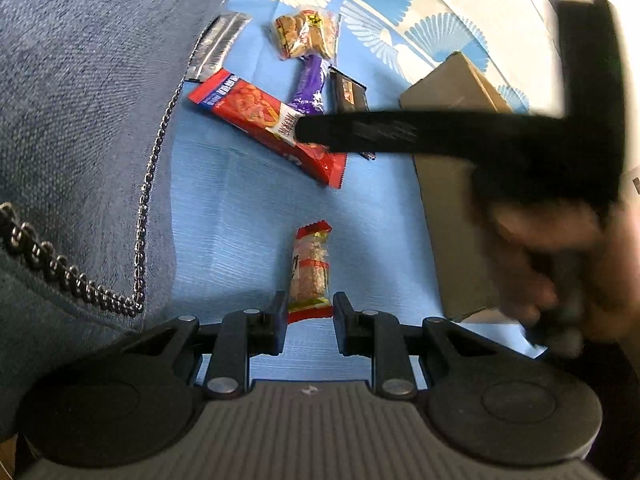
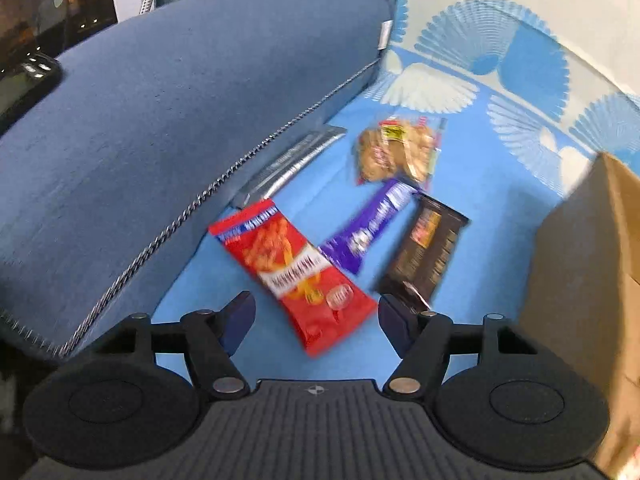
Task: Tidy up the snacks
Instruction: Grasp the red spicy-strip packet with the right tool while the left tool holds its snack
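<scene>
Clamping the near end of a small clear-wrapped snack bar with red ends [image 1: 310, 270], the left gripper [image 1: 310, 312] has its jaws narrowed onto the wrapper above the light blue fan-patterned cloth [image 1: 224, 216]. The right gripper [image 2: 316, 312] stands with jaws apart and empty over the near end of a red crinkly snack packet [image 2: 296, 272]. This packet lies beside a purple wrapped bar [image 2: 368, 228] and a black packet [image 2: 428, 248], between a blue chain-edged cushion [image 2: 160, 128] and a brown cardboard box [image 2: 584, 264].

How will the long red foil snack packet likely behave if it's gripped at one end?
The long red foil snack packet looks thin and flat, so probably light and floppy. Its glossy film may slip. Its contents look like crisp snacks, so likely crushable.
</scene>
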Tool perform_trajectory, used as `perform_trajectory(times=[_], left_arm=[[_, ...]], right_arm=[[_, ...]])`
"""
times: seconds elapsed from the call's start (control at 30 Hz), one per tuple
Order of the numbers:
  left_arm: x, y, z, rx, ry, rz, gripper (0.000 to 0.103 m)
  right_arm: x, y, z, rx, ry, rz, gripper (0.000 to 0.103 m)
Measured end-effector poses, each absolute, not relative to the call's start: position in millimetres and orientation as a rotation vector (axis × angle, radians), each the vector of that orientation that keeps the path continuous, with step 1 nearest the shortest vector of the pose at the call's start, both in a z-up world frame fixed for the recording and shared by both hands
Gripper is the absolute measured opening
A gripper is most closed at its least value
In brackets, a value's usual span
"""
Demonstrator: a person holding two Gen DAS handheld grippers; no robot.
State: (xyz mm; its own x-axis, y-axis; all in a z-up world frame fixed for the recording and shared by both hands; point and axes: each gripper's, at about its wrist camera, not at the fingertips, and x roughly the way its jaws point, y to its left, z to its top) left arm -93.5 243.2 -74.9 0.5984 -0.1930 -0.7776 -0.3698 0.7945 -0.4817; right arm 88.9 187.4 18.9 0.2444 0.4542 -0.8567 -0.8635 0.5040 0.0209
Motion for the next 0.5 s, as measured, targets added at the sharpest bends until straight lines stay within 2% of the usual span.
perform_trajectory(times=[0.27, 0.33, 0.37, 0.4, 0.5], left_arm=[[-91.7, 242.1, -77.5, -0.647, 0.947, 0.108, 0.026], [-91.1, 241.5, -78.0, -0.643, 0.946, 0.112, 0.026], [-90.5, 241.1, -78.3, -0.639, 0.947, 0.116, 0.026], [-90.2, 240.0, -78.2, -0.637, 0.948, 0.12, 0.026], [-89.2, 239.4, -78.1, -0.636, 0.947, 0.123, 0.026]], right_arm=[[111.1, 234.1, -28.2, -0.615, 1.049, 0.995, 0.083], [114.3, 230.9, -24.4, -0.574, 1.065, 1.016, 0.068], [113.4, 228.4, -22.0, -0.569, 1.058, 1.026, 0.053], [112.8, 225.5, -20.3, -0.563, 1.062, 1.034, 0.048], [107.5, 210.8, -14.3, -0.549, 1.087, 1.072, 0.044]])
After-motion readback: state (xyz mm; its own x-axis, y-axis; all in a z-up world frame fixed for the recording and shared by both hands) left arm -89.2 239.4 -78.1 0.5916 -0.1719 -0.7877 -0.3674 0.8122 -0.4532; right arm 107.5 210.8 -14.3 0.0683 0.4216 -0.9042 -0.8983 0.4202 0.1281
